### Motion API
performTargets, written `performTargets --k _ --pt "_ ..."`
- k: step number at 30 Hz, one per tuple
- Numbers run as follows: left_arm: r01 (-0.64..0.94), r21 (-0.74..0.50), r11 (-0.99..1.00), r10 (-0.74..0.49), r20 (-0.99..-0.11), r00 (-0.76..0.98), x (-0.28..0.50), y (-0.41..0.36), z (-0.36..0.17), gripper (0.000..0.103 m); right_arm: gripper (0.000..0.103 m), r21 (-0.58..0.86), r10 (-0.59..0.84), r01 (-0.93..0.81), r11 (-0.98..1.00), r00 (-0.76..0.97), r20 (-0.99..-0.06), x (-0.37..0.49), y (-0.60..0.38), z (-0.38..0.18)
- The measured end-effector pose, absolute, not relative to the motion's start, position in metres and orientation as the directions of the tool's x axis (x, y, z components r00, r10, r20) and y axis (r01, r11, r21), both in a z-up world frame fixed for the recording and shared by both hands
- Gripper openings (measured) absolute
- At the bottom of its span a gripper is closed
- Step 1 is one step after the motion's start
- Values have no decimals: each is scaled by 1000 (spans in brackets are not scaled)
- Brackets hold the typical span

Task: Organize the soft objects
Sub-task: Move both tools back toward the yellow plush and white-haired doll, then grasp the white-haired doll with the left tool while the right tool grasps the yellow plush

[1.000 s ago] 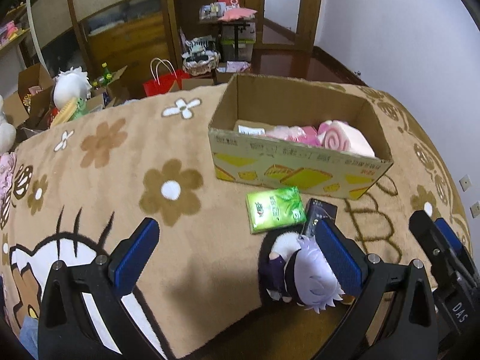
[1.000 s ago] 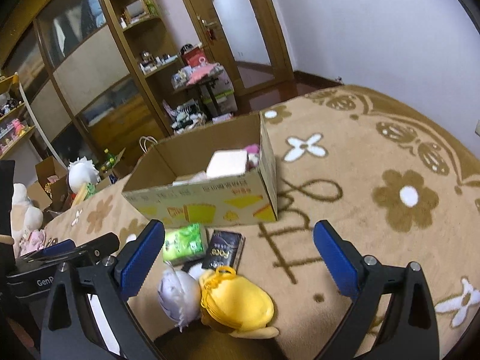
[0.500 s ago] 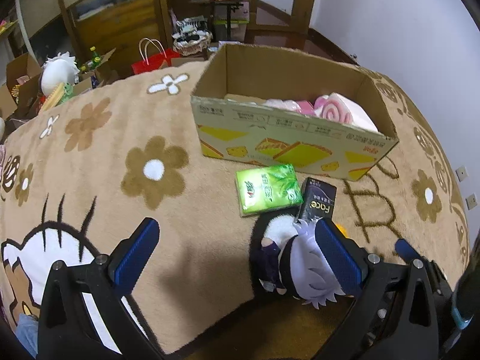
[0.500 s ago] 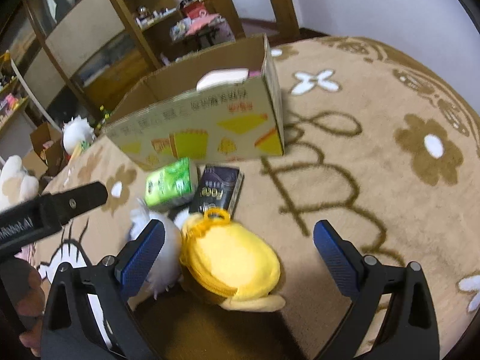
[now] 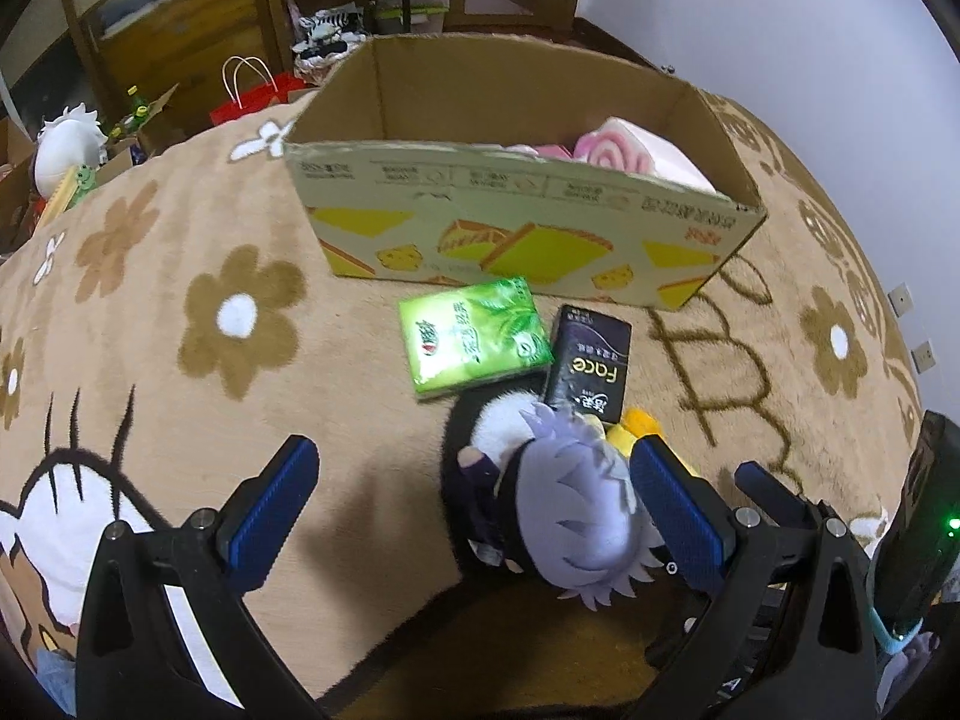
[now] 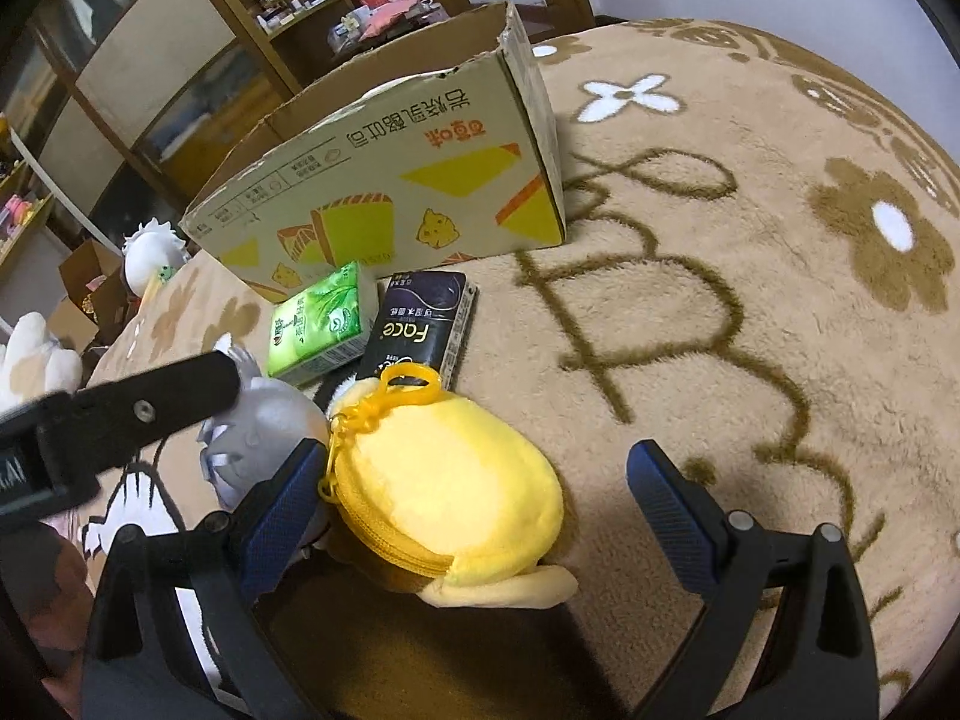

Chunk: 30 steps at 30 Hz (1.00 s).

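Left wrist view: a tan flowered blanket (image 5: 180, 276) carries a cardboard box (image 5: 516, 240); wooden cabinets (image 5: 174, 18) stand behind. Both claws, left (image 5: 480, 516) and right (image 6: 474, 498), gape wide, gripping nothing.

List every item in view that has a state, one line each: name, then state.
left gripper: open, its right pad against the white-haired plush doll
right gripper: open, straddling the yellow plush pouch
cardboard box: open-topped, upright, partly filled
pink swirl plush: inside the box
green tissue pack: flat on the blanket, sealed
black tissue pack: flat, beside the green one
white-haired plush doll: lying down
yellow plush pouch: lying down, zipped shut
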<state>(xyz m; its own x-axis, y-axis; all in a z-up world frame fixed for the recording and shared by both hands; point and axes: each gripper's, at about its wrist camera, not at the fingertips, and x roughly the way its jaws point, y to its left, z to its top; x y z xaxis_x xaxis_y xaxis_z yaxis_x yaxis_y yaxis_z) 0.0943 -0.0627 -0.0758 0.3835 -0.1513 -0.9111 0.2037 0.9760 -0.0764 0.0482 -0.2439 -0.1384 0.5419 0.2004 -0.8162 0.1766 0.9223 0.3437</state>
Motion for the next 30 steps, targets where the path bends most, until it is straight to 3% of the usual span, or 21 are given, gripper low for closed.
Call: performTargets --k 16,21,27,30 --pt "200 -69 977 -130 -943 306 96 -74 -104 102 103 318 204 142 937 516 -832 49 -238 -147" --pt "201 -114 973 -169 -944 283 96 -73 -107 87 102 327 217 138 935 508 -834 51 -238 -149" --pt "243 -122 962 -191 -940 283 91 -82 -102 60 101 331 232 134 934 479 -847 53 -235 -156" --pt "260 -126 957 -200 -939 281 88 -84 -98 52 86 305 213 116 945 487 -847 52 -230 -154"
